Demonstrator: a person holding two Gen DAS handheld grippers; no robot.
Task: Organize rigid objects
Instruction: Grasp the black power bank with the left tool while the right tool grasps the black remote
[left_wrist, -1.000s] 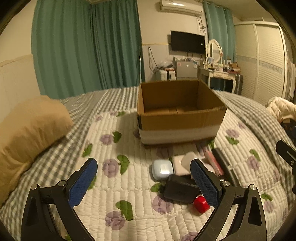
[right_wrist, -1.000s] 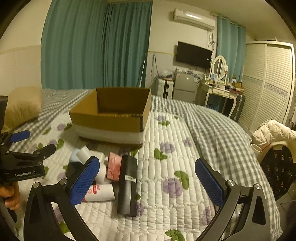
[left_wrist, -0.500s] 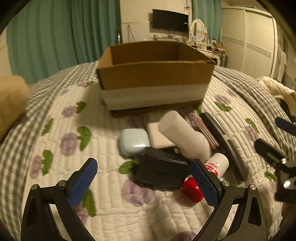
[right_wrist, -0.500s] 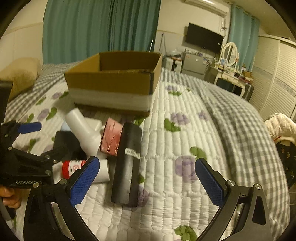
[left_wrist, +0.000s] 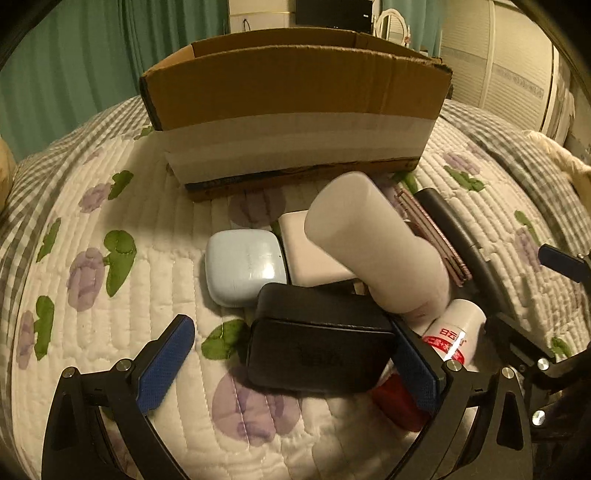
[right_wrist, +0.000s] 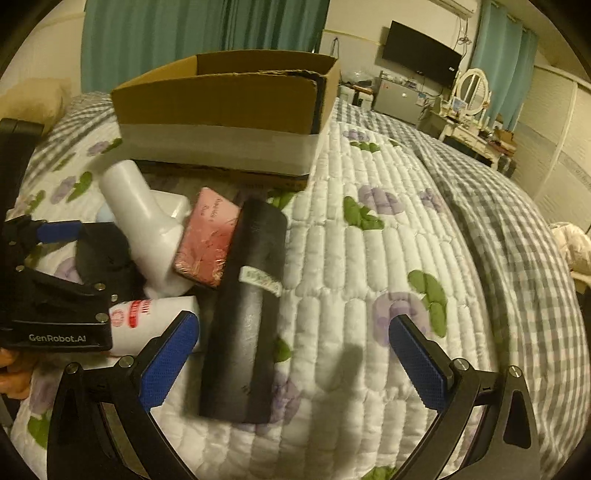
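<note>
Both grippers dropped closer to quilt (right_wrist: 369, 236); bedroom bkgd, prob. dresser (right_wrist: 476, 136).

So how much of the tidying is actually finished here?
Nothing looks packed yet. The cardboard box shows no items from these angles, though its floor is hidden. In hand: nothing; the left gripper is open around the black case, and the right gripper is open over the long black case. Left to do: the whole pile, including the white bottle and light blue case.
</note>
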